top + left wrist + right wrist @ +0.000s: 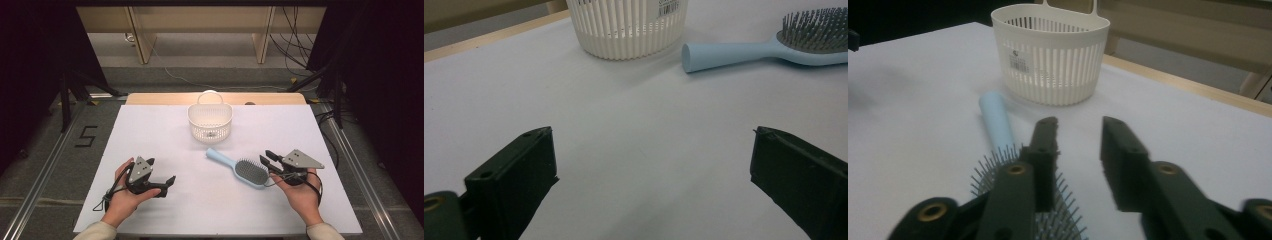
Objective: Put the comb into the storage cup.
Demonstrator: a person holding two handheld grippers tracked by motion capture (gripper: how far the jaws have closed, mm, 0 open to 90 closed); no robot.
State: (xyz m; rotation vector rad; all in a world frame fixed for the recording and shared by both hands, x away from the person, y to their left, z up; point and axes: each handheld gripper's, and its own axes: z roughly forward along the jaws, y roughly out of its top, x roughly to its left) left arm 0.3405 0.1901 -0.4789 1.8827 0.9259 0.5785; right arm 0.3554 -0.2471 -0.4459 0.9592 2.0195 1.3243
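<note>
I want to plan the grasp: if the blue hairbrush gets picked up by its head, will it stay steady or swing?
The hairbrush looks like rigid plastic, so it probably won't flop. Its long handle sticks out from the head, so it may tilt in the grip. The bristles could give slightly under the right gripper.

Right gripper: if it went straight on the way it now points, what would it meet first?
The right gripper hangs with open jaws over the hairbrush head. Straight on, its line looks free over the table until the white basket, though depth is unclear.
</note>
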